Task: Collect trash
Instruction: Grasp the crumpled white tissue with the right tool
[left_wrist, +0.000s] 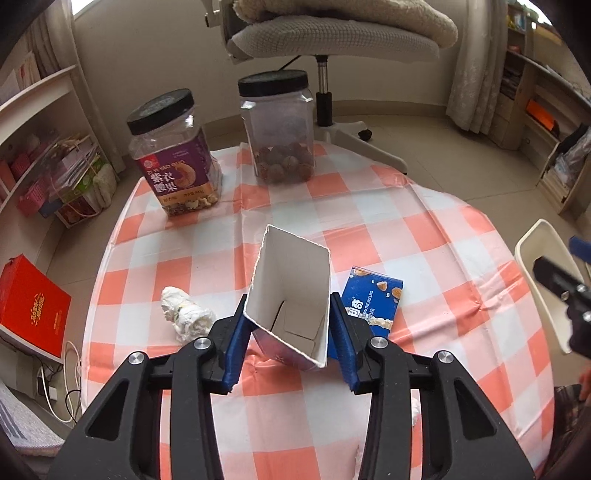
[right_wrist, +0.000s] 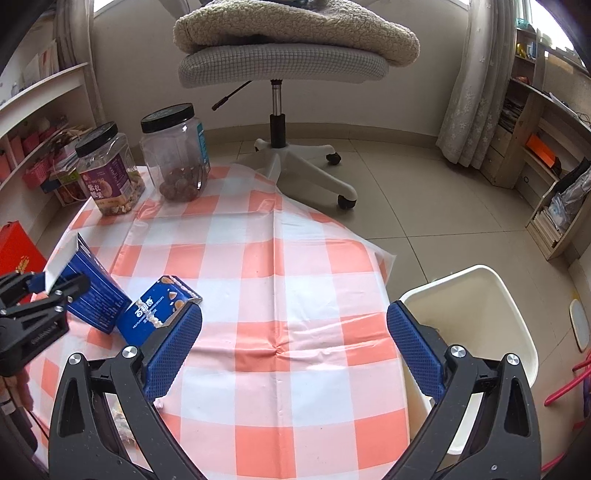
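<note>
My left gripper (left_wrist: 286, 325) is shut on an empty open blue carton (left_wrist: 291, 295) with a white inside, held tilted just above the checked tablecloth (left_wrist: 424, 236). The same carton (right_wrist: 92, 295) shows in the right wrist view in the left gripper (right_wrist: 48, 295). A second blue biscuit box (left_wrist: 373, 299) lies right of it, also seen in the right wrist view (right_wrist: 155, 314). A crumpled white tissue (left_wrist: 184, 314) lies to the left. My right gripper (right_wrist: 293, 332) is open and empty above the table's right side, beside a white trash bin (right_wrist: 476, 317).
Two black-lidded jars stand at the table's far edge: a purple-labelled nut jar (left_wrist: 173, 155) and a clear jar (left_wrist: 280, 129) with brown nuts. An office chair (right_wrist: 284, 62) stands behind. Shelves line both walls. A red box (left_wrist: 29, 302) sits on the floor at left.
</note>
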